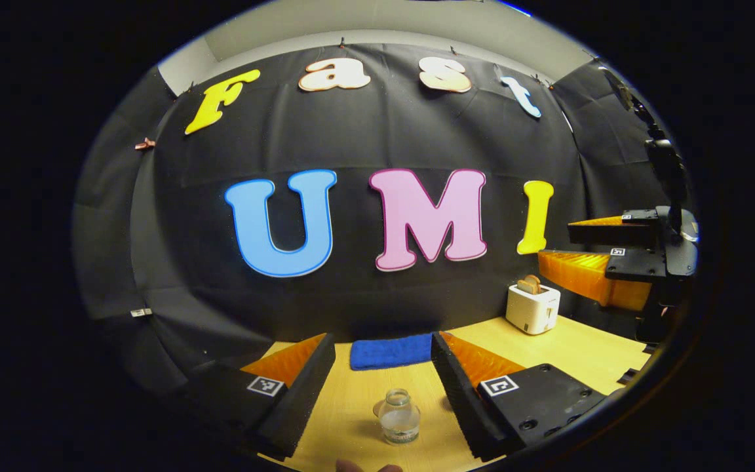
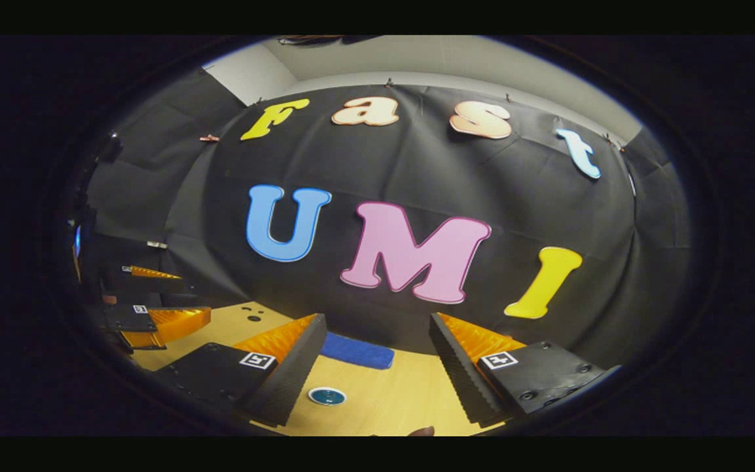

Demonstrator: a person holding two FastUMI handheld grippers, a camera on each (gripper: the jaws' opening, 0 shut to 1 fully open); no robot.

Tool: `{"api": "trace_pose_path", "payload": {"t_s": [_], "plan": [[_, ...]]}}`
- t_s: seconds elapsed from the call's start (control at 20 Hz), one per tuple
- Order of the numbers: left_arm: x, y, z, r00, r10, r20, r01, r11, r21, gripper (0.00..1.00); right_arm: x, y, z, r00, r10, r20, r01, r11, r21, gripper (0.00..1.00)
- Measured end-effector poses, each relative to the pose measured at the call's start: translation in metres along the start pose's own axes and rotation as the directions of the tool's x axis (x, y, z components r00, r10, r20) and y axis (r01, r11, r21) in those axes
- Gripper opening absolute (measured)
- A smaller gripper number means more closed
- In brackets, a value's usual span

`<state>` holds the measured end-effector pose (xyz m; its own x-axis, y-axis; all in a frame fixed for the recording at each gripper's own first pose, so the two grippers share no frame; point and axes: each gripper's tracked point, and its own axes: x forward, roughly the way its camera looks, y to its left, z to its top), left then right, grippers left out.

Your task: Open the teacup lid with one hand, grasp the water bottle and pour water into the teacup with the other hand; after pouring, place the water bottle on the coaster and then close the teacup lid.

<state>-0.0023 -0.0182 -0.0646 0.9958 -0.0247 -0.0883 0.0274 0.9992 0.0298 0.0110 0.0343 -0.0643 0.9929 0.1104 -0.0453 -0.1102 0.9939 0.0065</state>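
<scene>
Two claws, both spread wide, gripping nothing. One glass bottle (image 1: 398, 417) stands upright on the table (image 1: 587, 354), long axis vertical, mouth up, apart from and centred between the left claw (image 1: 383, 367) fingers near the table's front edge. One blue cloth (image 1: 392, 351) and one toaster (image 1: 533, 307) toward the back edge. One round coaster (image 2: 327, 396) lies flat just beside the right claw (image 2: 377, 357) left finger.

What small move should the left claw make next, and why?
Probably lower the left claw around the glass bottle. It is open, the bottle stands on the table between its fingers, and nothing is gripped yet.
</scene>
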Motion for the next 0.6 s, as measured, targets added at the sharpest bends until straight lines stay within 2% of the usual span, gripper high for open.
{"api": "trace_pose_path", "payload": {"t_s": [0.25,0.6], "plan": [[0.008,-0.007,-0.077,0.995,0.013,-0.094,-0.012,1.000,0.010,0.95,0.017,0.024,-0.076,0.996,0.056,-0.064,-0.055,0.998,0.018,0.98],[0.025,-0.018,-0.189,0.980,0.004,-0.198,-0.004,1.000,-0.001,0.96,0.040,0.051,-0.187,0.986,0.097,-0.135,-0.090,0.994,0.055,0.96]]}}
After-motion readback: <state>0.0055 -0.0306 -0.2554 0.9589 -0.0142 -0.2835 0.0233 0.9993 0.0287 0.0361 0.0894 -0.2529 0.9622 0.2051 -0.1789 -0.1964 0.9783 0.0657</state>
